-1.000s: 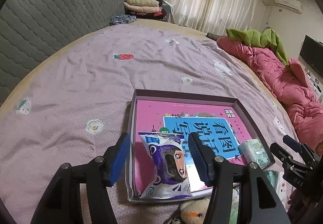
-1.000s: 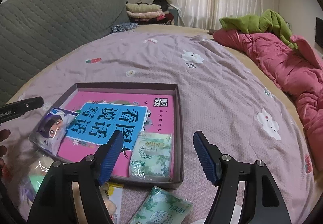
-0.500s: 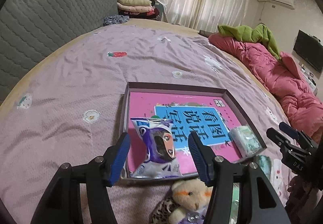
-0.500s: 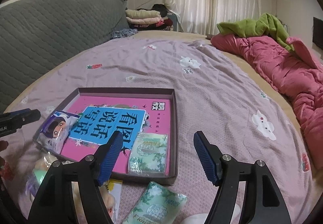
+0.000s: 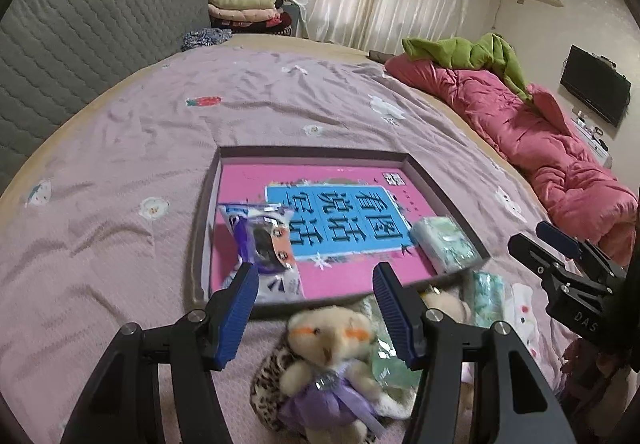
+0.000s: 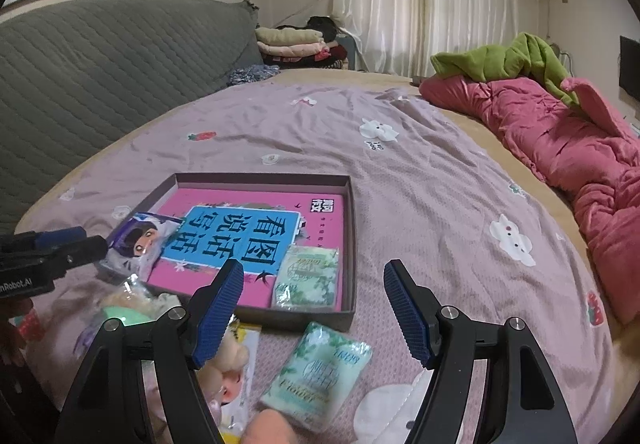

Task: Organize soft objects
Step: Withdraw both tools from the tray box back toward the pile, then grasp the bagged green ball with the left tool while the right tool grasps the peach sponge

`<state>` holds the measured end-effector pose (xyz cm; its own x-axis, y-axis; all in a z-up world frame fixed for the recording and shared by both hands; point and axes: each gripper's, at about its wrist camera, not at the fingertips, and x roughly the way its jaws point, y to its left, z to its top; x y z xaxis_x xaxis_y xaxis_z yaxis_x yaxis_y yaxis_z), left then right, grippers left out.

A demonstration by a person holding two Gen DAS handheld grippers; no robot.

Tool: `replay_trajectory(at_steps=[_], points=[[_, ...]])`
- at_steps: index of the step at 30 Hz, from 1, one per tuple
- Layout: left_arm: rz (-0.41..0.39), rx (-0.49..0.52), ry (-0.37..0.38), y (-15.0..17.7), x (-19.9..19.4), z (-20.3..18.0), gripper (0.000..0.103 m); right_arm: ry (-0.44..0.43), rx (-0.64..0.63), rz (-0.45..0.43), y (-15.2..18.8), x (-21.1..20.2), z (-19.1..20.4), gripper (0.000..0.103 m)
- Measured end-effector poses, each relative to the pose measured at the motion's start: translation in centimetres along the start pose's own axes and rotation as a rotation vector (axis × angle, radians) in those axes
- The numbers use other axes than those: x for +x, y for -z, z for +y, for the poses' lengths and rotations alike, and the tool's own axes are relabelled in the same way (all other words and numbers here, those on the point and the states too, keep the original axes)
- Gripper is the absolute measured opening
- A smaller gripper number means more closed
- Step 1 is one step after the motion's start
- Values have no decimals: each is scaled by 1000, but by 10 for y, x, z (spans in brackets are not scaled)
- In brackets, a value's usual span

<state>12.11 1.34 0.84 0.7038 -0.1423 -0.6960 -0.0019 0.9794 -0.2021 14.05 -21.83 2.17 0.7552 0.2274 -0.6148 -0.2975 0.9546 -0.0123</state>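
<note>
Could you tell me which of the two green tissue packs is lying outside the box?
The nearer tissue pack, lying on the bedspread just in front of the box; the other pack sits inside the box's near right corner.

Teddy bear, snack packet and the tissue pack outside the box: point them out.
Teddy bear (image 5: 326, 340): left wrist view, on its face.
Snack packet (image 5: 264, 244): left wrist view, on its printed front.
Tissue pack (image 6: 320, 374): right wrist view, on its middle.

"看图说话" on book (image 6: 240, 240) ("Flower" on tissue pack (image 6: 320, 376))
</note>
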Motion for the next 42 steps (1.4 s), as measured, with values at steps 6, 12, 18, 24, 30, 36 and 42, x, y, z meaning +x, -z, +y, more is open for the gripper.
replay_trajectory(at_steps=[6,12,18,24,30,36,42], points=[[14,10,19,12,-7,-10,59,0,10,13,8,-7,2,74],[12,30,47,19,-18,-19,59,-4,29,28,18,-15,4,74],[23,47,69,29,-25,-27,59,-12,42,49,30,-29,6,74],[44,53,80,38,-28,-33,59,-22,70,90,49,-42,5,74],[53,53,63,45,-30,-35,59,-21,65,132,66,-52,8,74],[69,52,65,50,-33,-36,59,-28,69,149,73,-58,13,74],[89,43,71,57,-34,-36,59,-28,78,174,78,-61,15,74]])
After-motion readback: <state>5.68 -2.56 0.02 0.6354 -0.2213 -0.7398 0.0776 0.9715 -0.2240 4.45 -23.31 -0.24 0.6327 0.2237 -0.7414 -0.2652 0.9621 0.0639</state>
